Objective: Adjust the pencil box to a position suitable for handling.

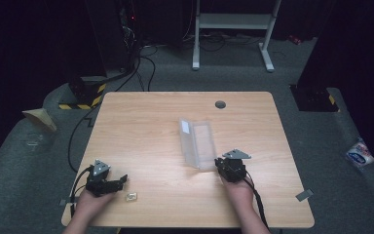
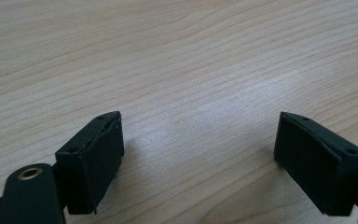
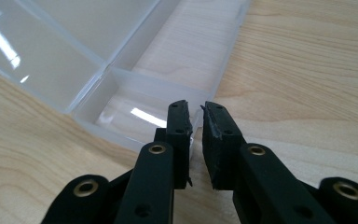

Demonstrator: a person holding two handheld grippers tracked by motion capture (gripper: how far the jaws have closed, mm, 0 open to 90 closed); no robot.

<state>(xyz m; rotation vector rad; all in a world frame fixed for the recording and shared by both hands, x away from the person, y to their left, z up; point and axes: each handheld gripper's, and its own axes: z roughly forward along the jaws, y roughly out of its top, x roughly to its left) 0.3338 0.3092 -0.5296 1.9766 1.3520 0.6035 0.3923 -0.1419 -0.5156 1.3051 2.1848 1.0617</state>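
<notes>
A clear plastic box [image 1: 197, 144] lies open on the wooden table [image 1: 146, 126], its lid folded out flat beside the tray. My right gripper [image 1: 220, 163] sits at the box's near end. In the right gripper view the jaws of my right gripper [image 3: 195, 113] are pressed onto the thin near wall of the box [image 3: 121, 93], close to its corner. My left gripper [image 1: 123, 180] rests low at the table's front left, and its jaws [image 2: 198, 135] stand wide apart over bare wood. A small pale yellowish piece [image 1: 131, 196] lies on the table just right of the left gripper.
A grey round cap [image 1: 220, 104] sits in the table's far edge. Black cables [image 1: 143, 68] and a white frame [image 1: 233, 29] stand on the floor beyond. A packet [image 1: 360, 153] lies on the floor at the right, and grey tape [image 1: 304, 195] marks the table's front right corner.
</notes>
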